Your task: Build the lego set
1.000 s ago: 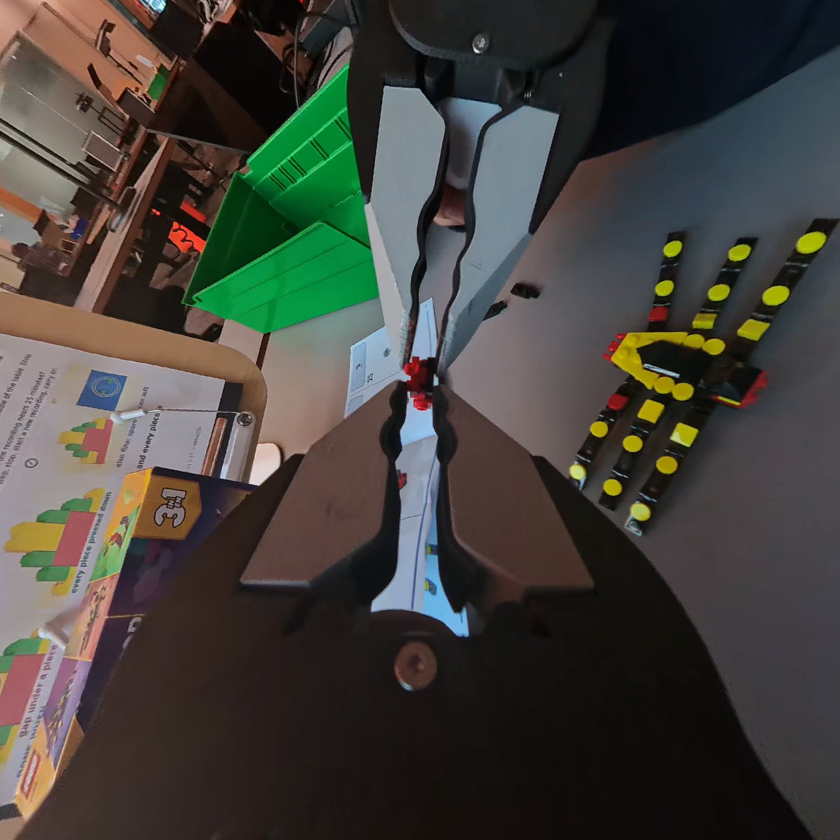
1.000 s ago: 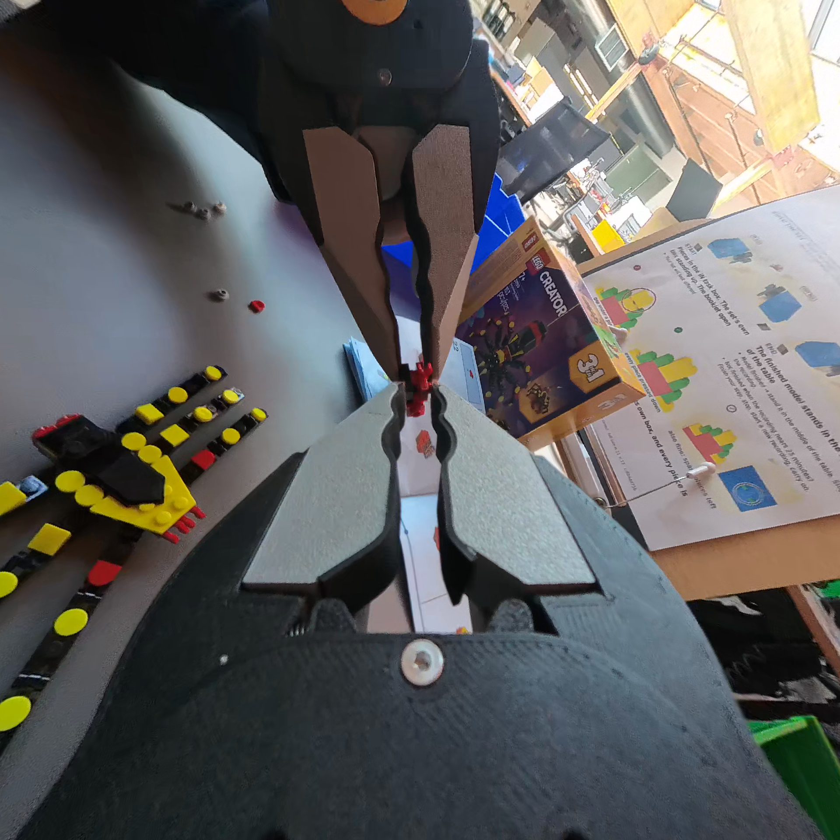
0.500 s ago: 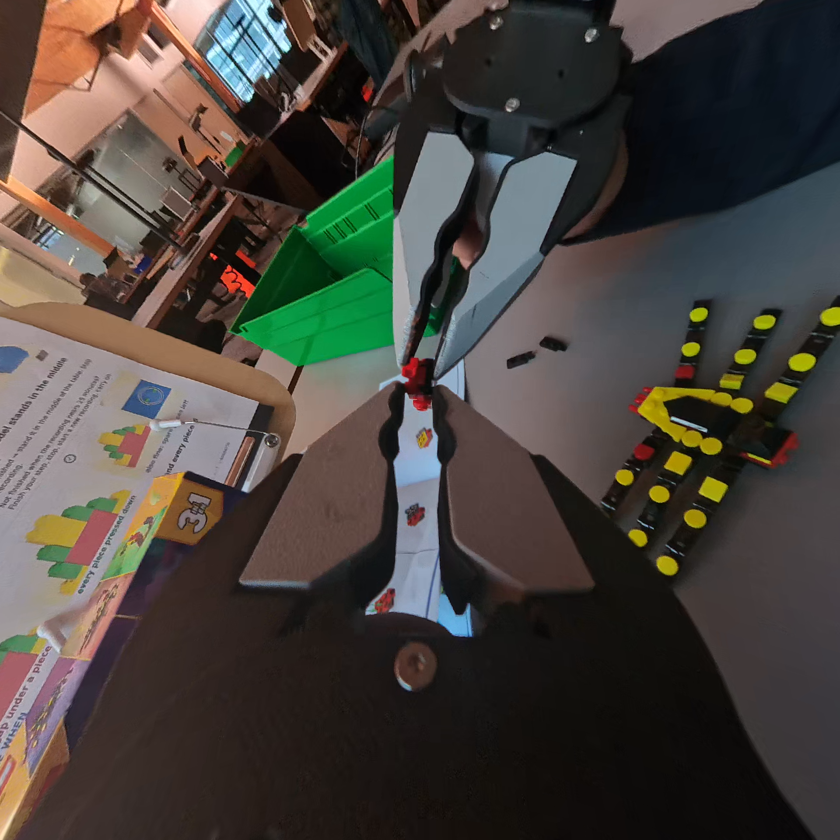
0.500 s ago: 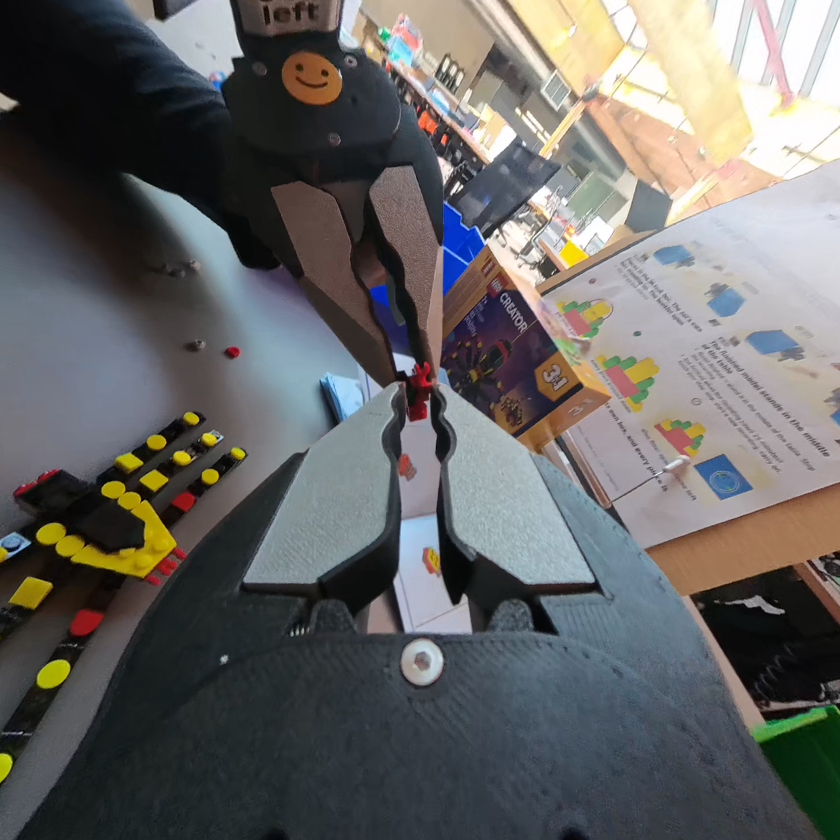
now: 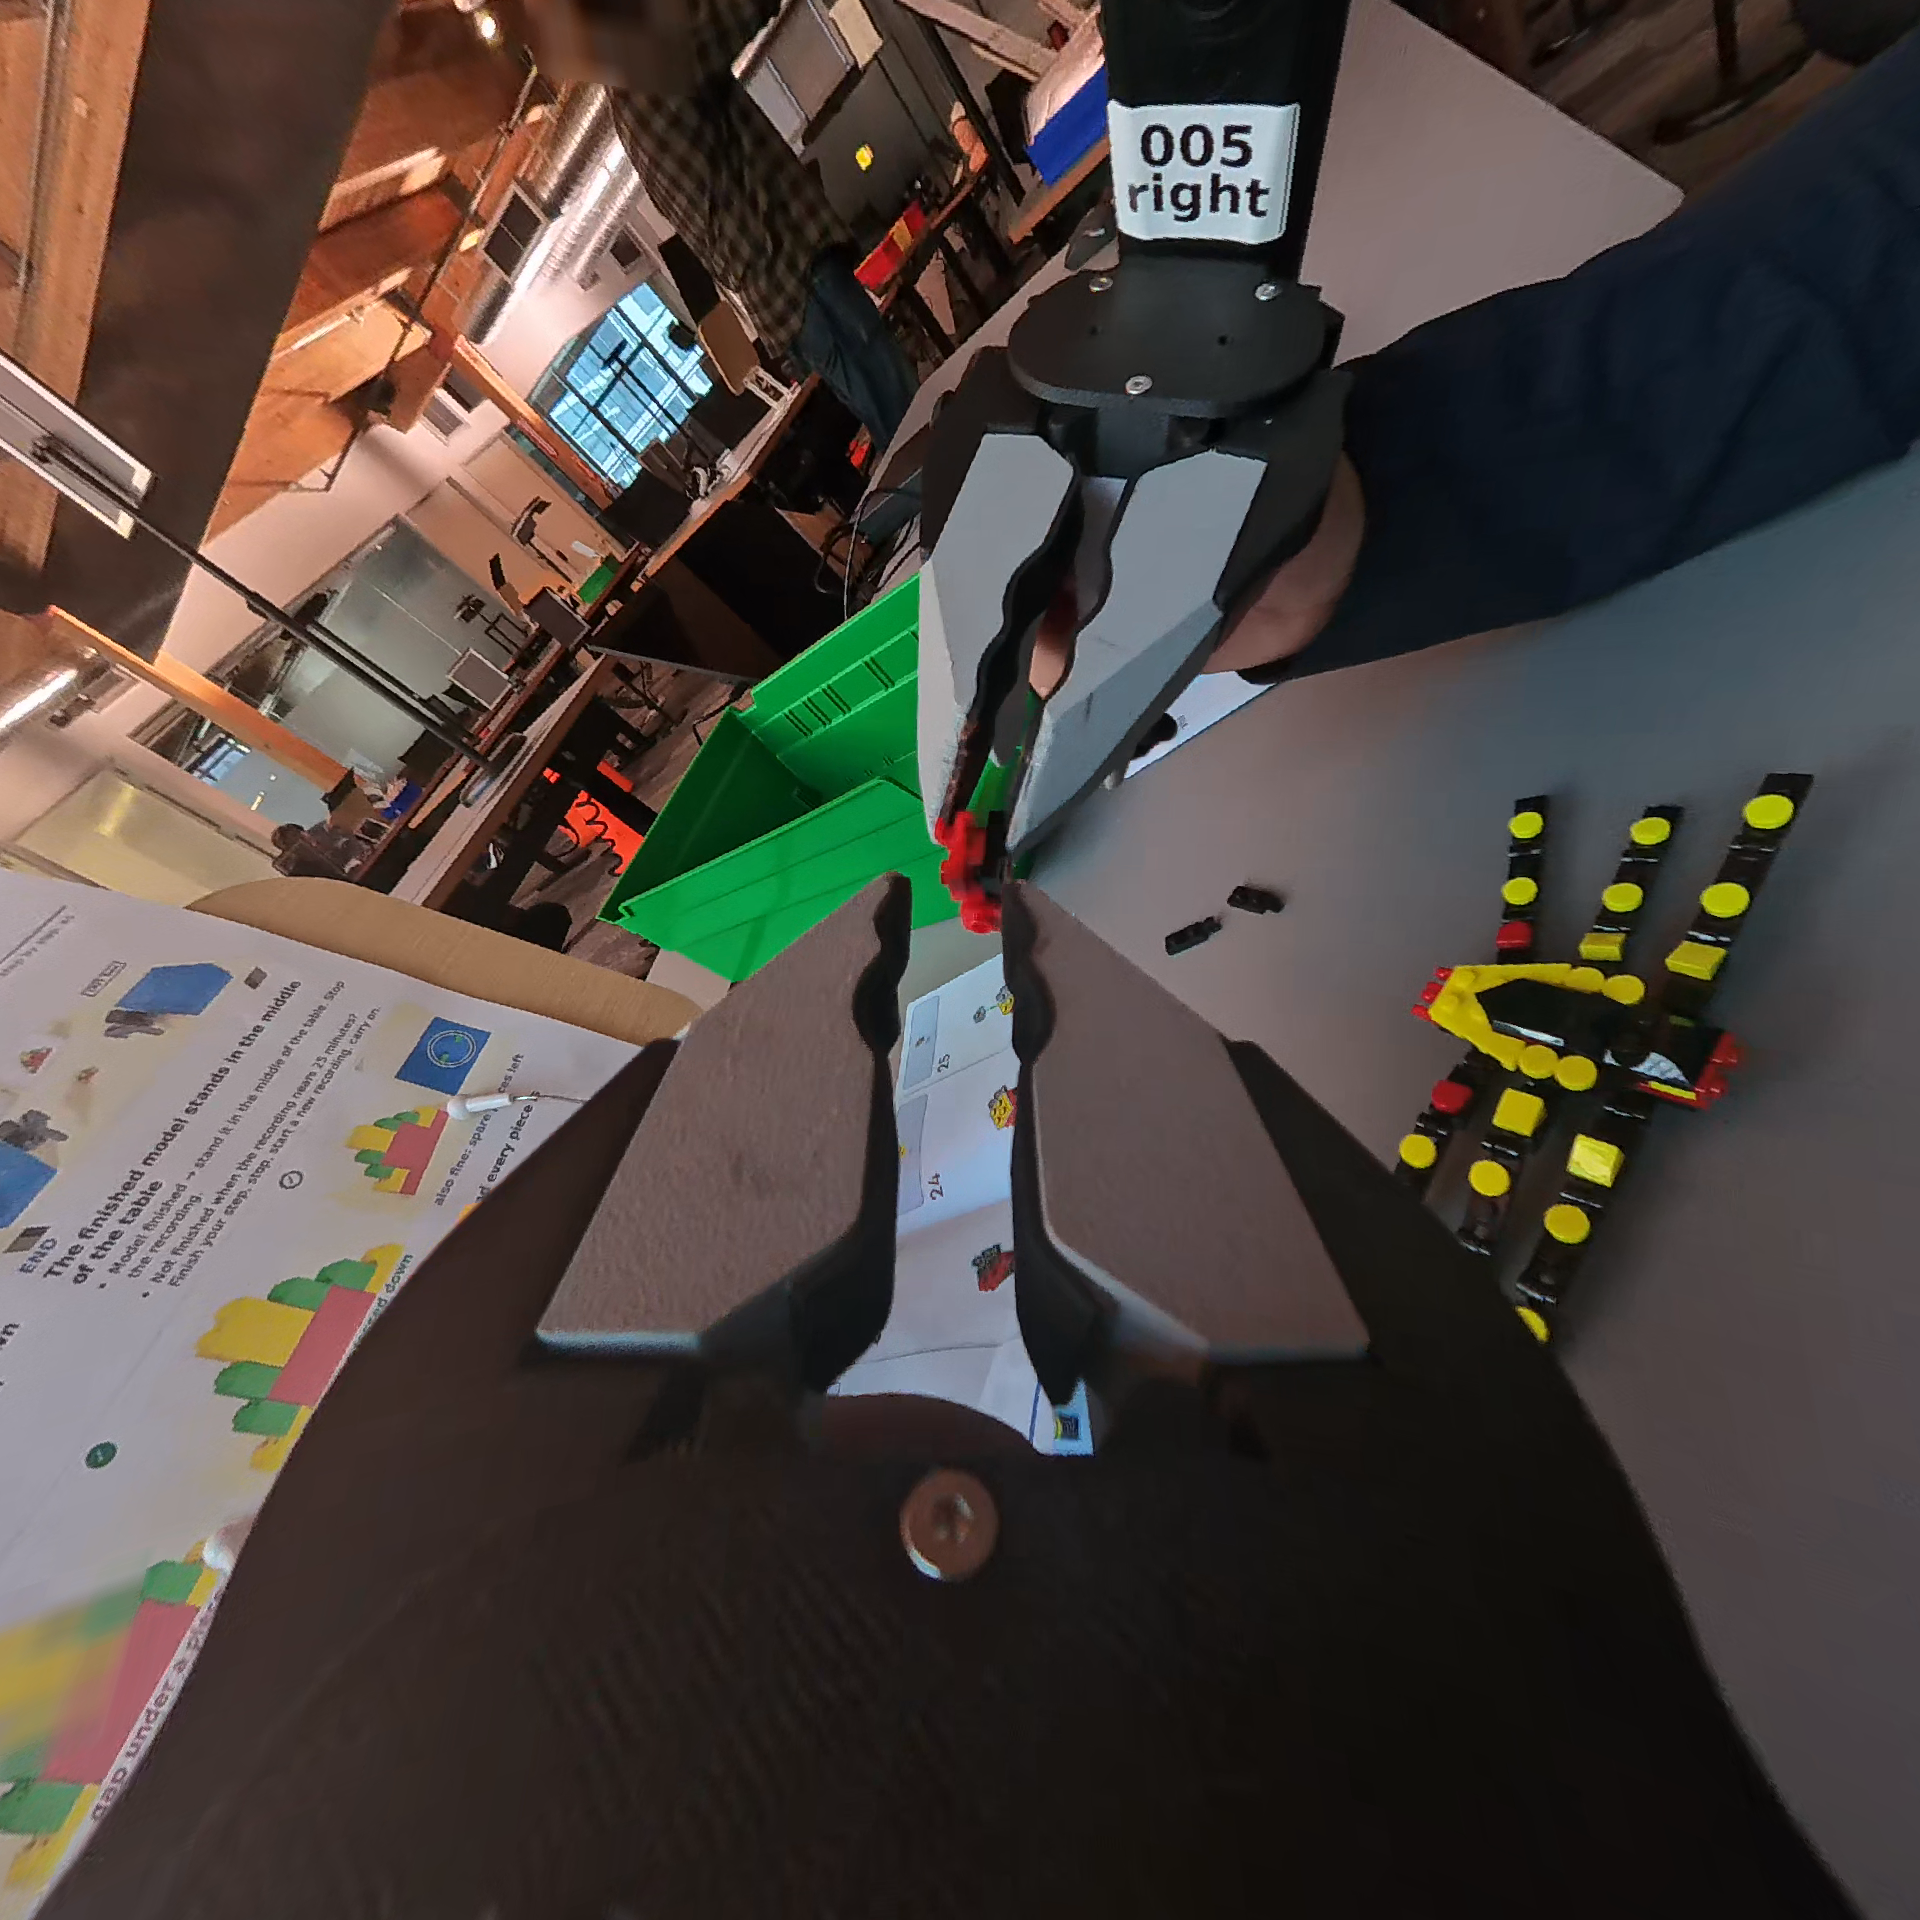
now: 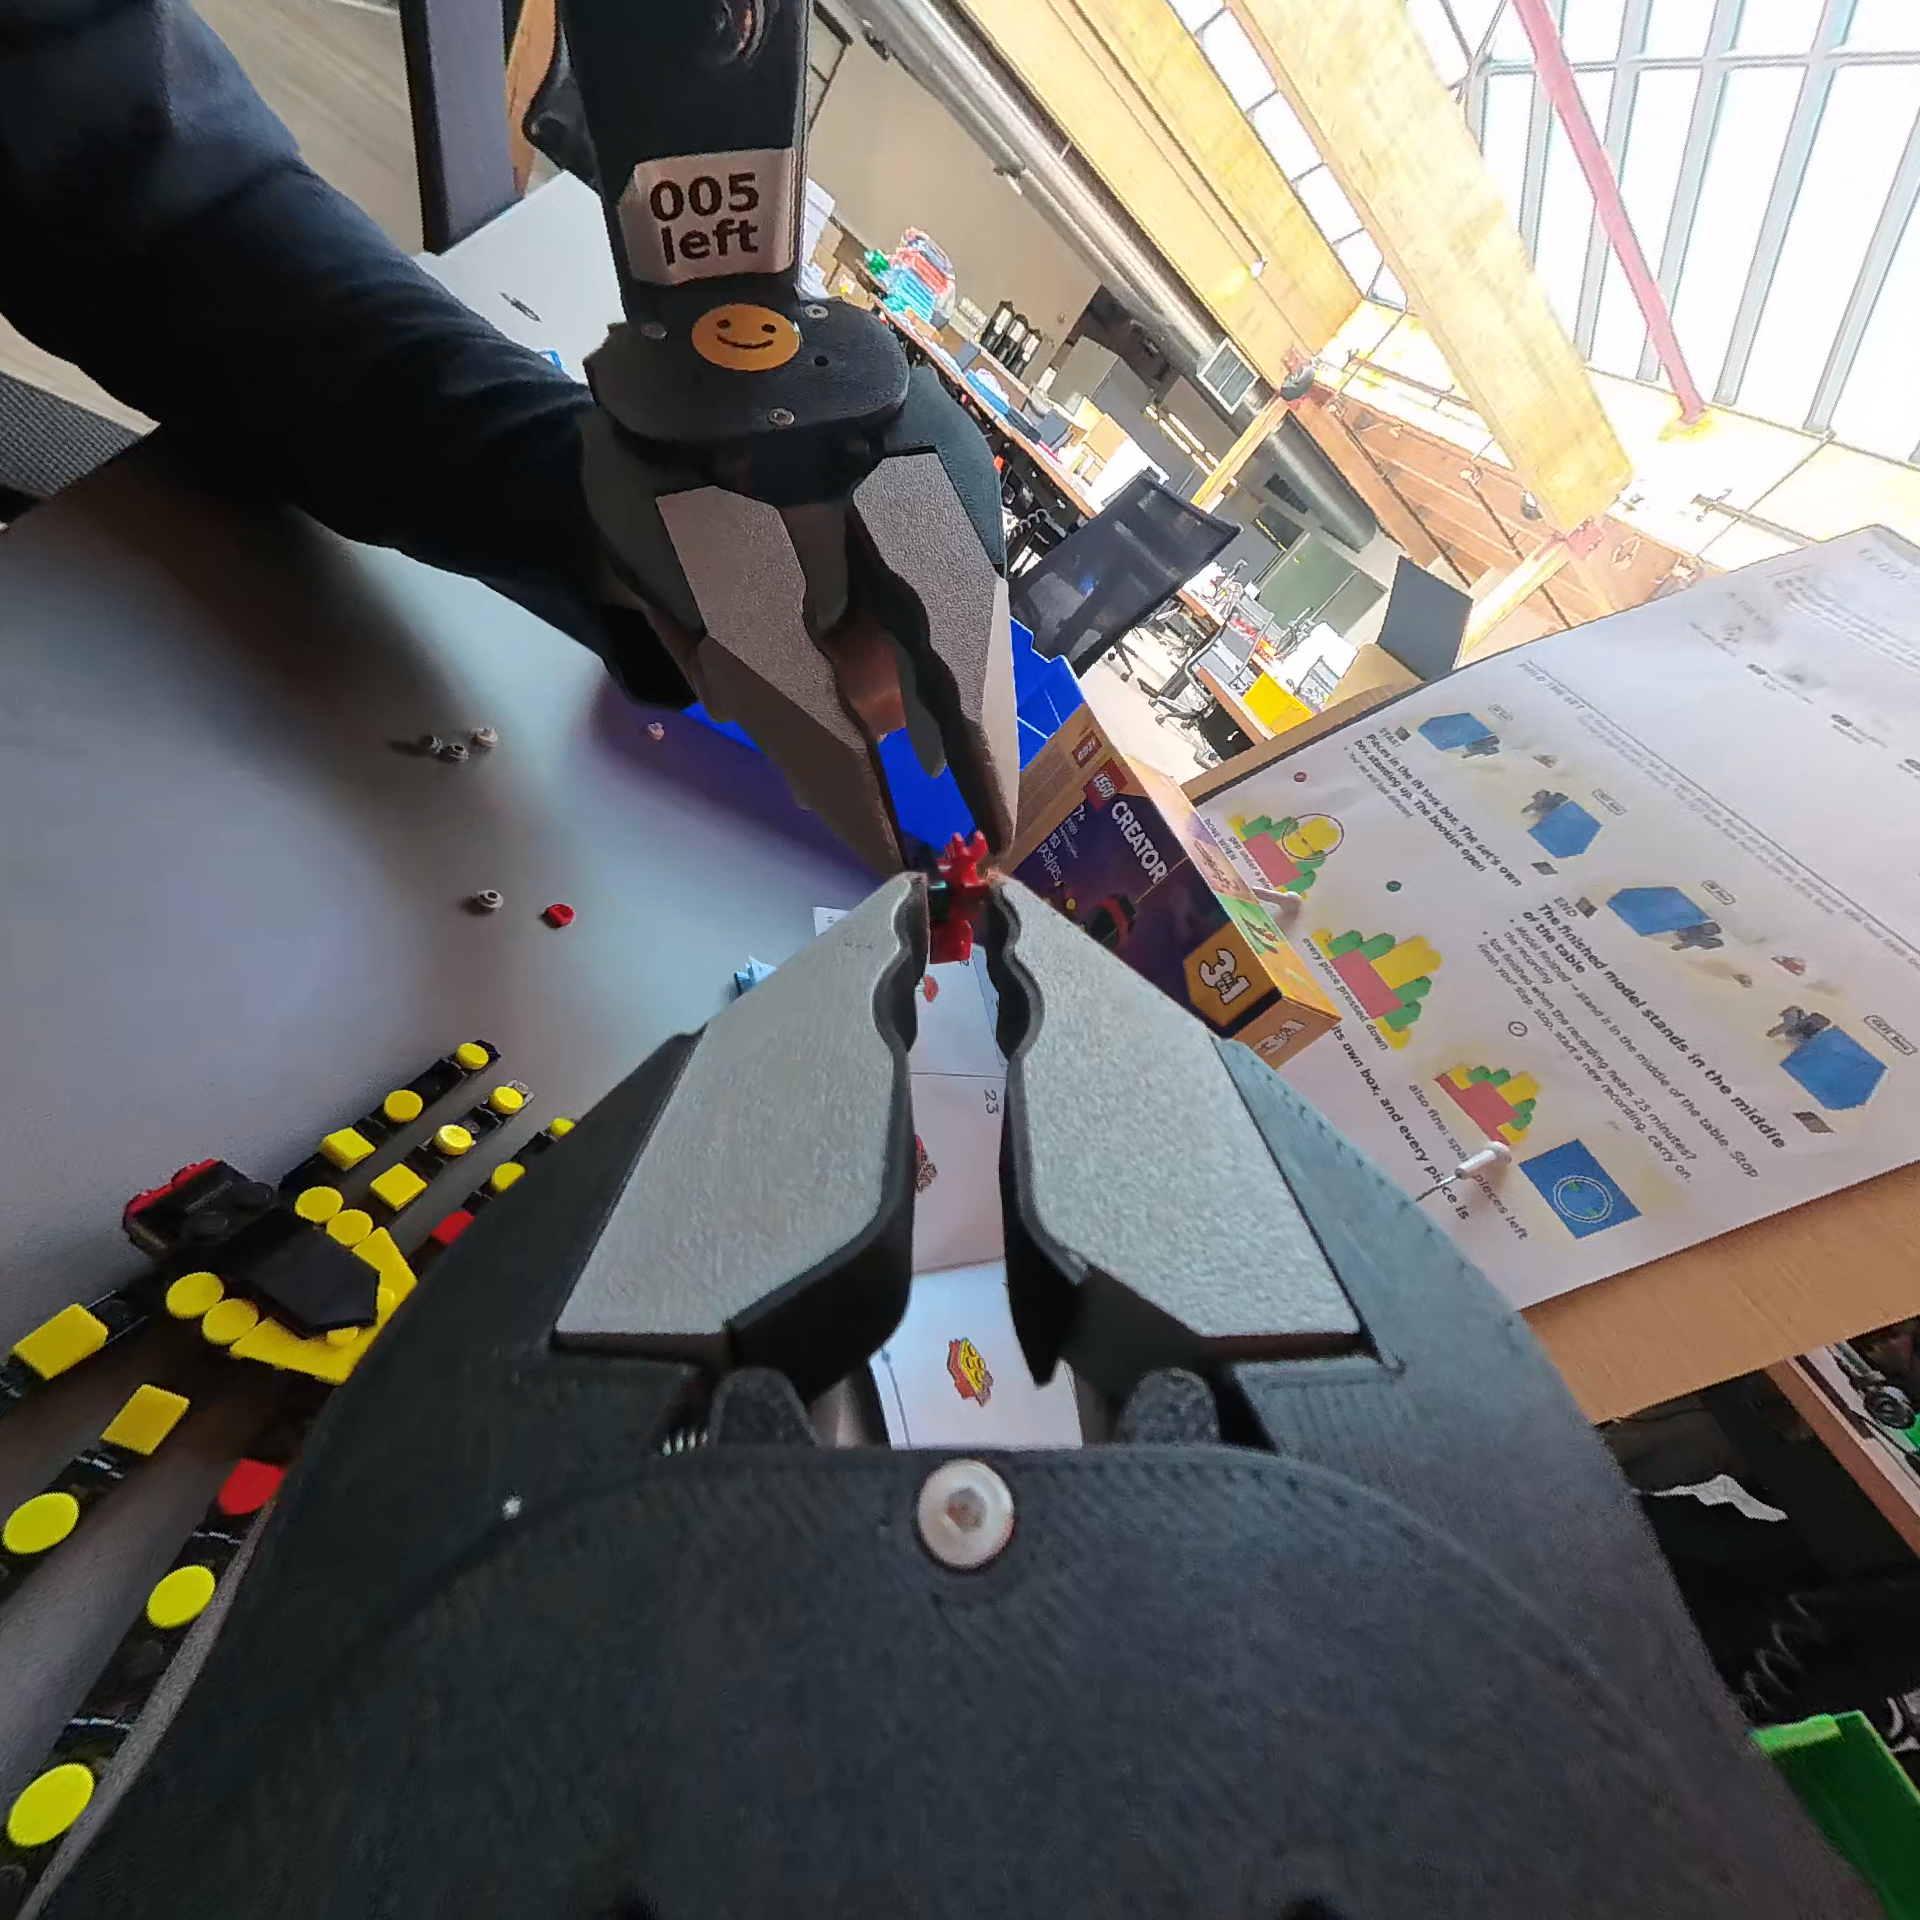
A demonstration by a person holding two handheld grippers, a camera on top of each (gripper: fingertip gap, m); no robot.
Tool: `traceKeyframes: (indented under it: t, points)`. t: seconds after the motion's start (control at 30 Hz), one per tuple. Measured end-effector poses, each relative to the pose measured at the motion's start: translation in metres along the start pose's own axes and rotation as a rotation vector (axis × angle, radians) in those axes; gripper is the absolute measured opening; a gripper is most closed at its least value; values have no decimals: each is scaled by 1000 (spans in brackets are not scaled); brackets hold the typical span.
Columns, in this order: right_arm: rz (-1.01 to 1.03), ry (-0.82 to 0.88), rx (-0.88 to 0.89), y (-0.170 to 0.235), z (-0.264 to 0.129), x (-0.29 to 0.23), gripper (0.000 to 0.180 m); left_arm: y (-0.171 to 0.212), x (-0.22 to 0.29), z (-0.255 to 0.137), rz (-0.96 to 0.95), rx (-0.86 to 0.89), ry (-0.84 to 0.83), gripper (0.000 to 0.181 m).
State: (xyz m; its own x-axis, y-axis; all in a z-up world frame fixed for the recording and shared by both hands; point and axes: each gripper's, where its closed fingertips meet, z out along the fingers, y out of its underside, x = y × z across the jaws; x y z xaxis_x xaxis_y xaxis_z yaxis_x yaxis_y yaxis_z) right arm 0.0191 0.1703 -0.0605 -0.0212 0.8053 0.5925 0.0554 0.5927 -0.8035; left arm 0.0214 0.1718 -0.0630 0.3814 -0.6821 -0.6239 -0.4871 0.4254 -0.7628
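Observation:
A small red lego piece with a black part on it is held in the air between the tips of both grippers. My left gripper is shut on it from one side; it also shows in the right wrist view. My right gripper is shut on the same red piece from the other side; it also shows in the left wrist view. A flat black and yellow build with long studded legs lies on the grey table. In the right wrist view it lies at the lower left.
An open instruction booklet lies under the grippers. A lego box and a printed sheet on a board lie beside it. Green bins and a blue bin stand at the table's ends. Two small black pieces and several tiny loose parts lie on the table. Less than 4 cm separates the two grippers' tips.
Both grippers have risen and tilted together, still tip to tip on the red piece. More of the room and of each opposite handle now shows. The build on the table has not moved.

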Motion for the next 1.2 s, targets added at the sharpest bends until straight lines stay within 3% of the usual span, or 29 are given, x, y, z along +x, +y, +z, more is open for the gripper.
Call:
traceKeyframes:
  t: [0.43,0.63,0.87,1.0,1.2]
  points:
    - [-7,-50,-2,7,0,-8,8,6,11,4,31,-2,46,8]
    - [-15,-93,-79,17,2,-16,19,18,12,5,278,-72,-22,8]
    - [374,-163,-118,38,2,-6,17,40,16,11,412,-156,-47,8]
    - [562,-289,-150,45,9,-23,29,41,20,11,601,-161,-100,7]
    - [465,-277,-201,51,13,-31,20,43,31,11,858,-142,-170,7]
